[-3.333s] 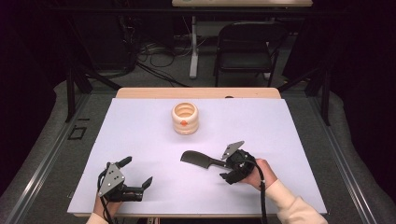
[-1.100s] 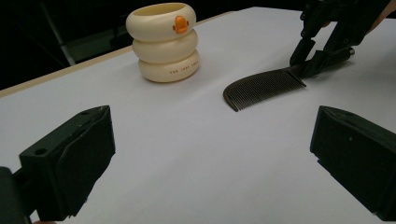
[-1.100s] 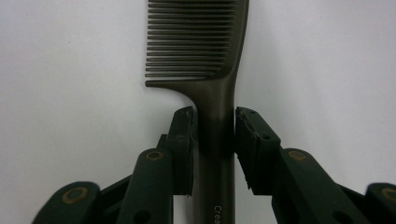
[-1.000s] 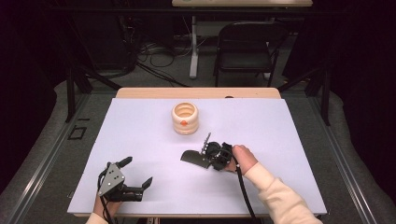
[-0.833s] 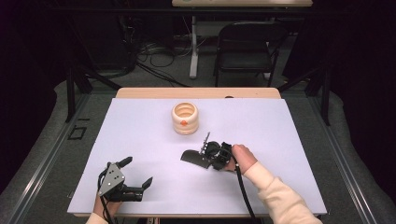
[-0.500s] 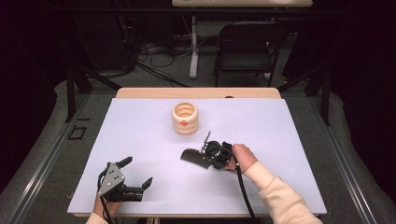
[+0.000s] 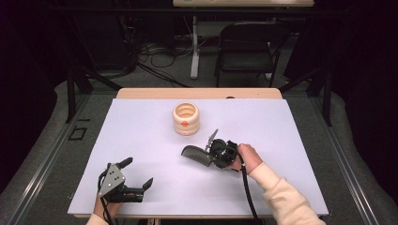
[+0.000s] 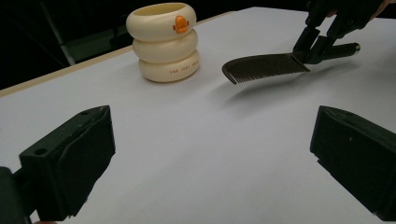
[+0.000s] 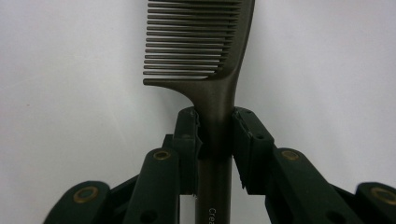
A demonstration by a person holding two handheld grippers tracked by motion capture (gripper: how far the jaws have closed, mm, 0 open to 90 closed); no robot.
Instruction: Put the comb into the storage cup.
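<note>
A dark comb [image 7: 196, 154] [image 8: 264, 68] [image 9: 205, 42] is held just above the white table, teeth end pointing left. My right gripper [image 7: 217, 153] [image 9: 215, 135] is shut on the comb's handle, its two pads pressed against either side. A cream holder of three stacked rings with an orange mark [image 7: 186, 118] [image 8: 163, 41] stands upright behind the comb. My left gripper [image 7: 137, 174] [image 8: 210, 154] rests open near the table's front left edge, with nothing between its jaws.
The white table sheet [image 7: 291, 140] has a wooden strip [image 7: 197, 93] along its far edge. A black chair [image 7: 246, 44] and floor cables [image 7: 155, 51] lie beyond the table.
My right gripper has moved left towards the table's middle and closed on the comb's handle, lifting it slightly. The left gripper has stayed put.
</note>
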